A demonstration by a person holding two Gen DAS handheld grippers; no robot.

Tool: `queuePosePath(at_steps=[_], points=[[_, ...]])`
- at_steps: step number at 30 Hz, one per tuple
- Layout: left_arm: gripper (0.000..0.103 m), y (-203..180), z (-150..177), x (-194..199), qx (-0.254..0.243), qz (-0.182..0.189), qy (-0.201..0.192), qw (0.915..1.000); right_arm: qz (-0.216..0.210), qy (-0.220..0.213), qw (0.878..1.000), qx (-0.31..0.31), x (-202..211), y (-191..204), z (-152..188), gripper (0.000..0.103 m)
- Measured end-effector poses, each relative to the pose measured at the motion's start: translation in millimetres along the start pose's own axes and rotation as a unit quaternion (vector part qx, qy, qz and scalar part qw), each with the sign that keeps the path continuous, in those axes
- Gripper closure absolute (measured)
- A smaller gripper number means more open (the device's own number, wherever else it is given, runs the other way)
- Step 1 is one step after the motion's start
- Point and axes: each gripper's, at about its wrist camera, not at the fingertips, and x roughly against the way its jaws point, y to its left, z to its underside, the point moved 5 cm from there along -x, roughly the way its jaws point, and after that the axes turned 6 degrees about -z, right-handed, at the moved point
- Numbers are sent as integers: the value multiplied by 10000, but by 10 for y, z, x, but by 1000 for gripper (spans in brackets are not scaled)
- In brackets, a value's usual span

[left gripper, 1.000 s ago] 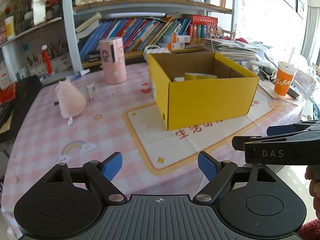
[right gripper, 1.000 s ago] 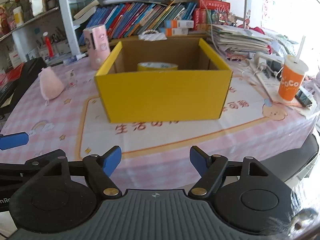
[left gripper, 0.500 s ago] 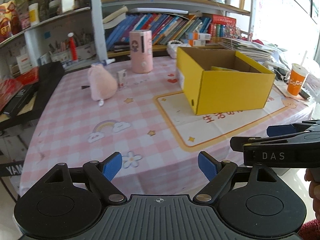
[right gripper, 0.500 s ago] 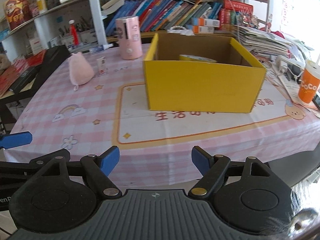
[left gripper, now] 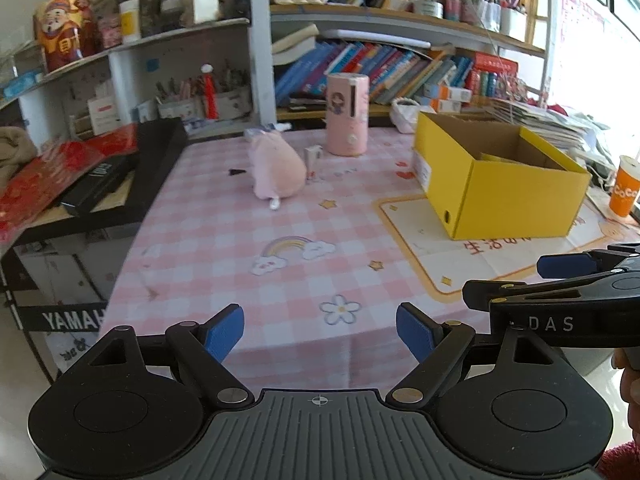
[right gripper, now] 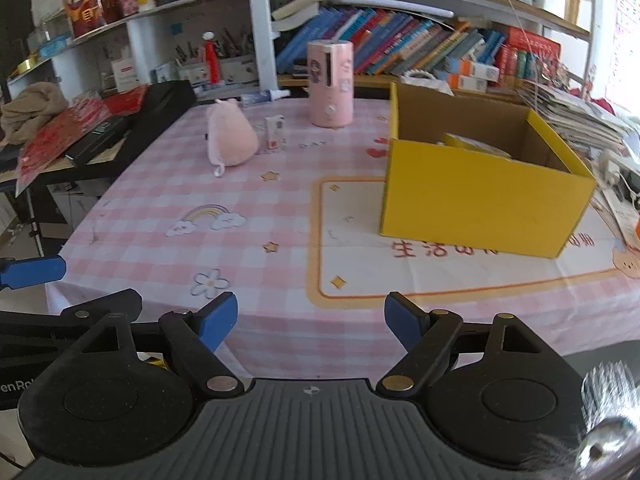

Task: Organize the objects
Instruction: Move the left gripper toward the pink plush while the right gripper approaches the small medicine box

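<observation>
A yellow cardboard box stands open on the pink checked tablecloth, with a yellow tape roll inside. A pink plush toy lies at the table's far left, a small white tube next to it. A pink cylinder stands behind them. My left gripper is open and empty, back off the table's near edge. My right gripper is open and empty beside it, seen from the side in the left wrist view.
Bookshelves full of books line the back. A black case with red papers sits on a stand at the left. An orange cup and stacked papers are at the right. A white mat lies under the box.
Both grippers have pulled back from the box and turned left; the plush toy, tube and left stand have come into view. Both stayed open.
</observation>
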Motion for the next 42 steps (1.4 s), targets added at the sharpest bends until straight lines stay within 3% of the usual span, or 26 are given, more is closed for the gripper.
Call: queuePosePath(at_steps=[9,22,32,42], points=[[17,183,-30,55,78,-147,-151,9997,-146,-149,9996,171,-6,222,-103,23],[17,263,-55,-85,143,-229,-40,9996,-228,-69,9995,214,-182,267,-174,23],[17,330,-214,-413,256,-338,118,9990,-359,59,9989,288,-521,242,-414,23],[17,413,-492,-869,587,-519,222,9967,-527,213,9968,562,-1024,176,-859,23]])
